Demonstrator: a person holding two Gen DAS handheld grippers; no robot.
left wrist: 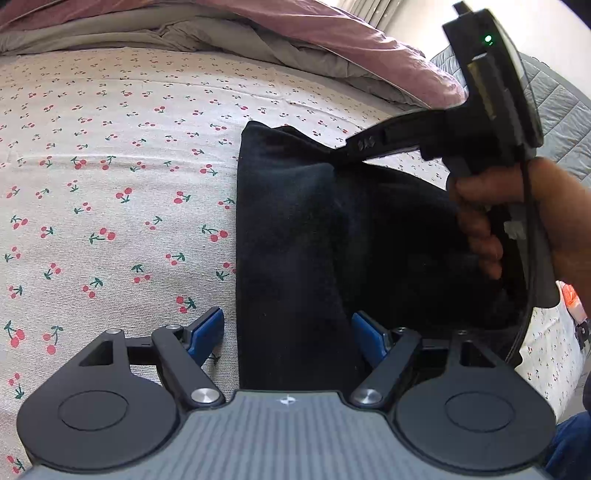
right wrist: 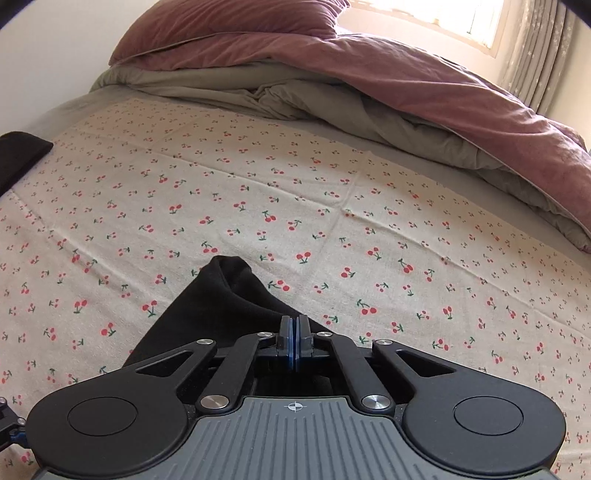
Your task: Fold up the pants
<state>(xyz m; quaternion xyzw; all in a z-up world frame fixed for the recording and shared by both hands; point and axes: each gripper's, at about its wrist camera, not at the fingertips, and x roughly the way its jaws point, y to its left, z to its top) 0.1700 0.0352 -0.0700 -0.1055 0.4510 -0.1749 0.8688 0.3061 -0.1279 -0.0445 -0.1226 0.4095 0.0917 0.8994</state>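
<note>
The black pants (left wrist: 295, 236) lie on the cherry-print bed sheet (left wrist: 110, 184). My left gripper (left wrist: 288, 334) is open, its blue pads on either side of the near strip of the pants, low over the sheet. My right gripper (left wrist: 349, 147), seen from the left wrist view, pinches an upper fold of the pants and holds it raised above the bed. In the right wrist view the right gripper (right wrist: 294, 336) is shut on the pants (right wrist: 221, 295), whose cloth drapes down to the left.
A rumpled pink and grey duvet (right wrist: 369, 92) lies along the far side of the bed. A pink pillow (right wrist: 229, 26) sits behind it. A dark cloth (right wrist: 18, 155) lies at the sheet's left edge. A grey quilted surface (left wrist: 561, 110) shows at right.
</note>
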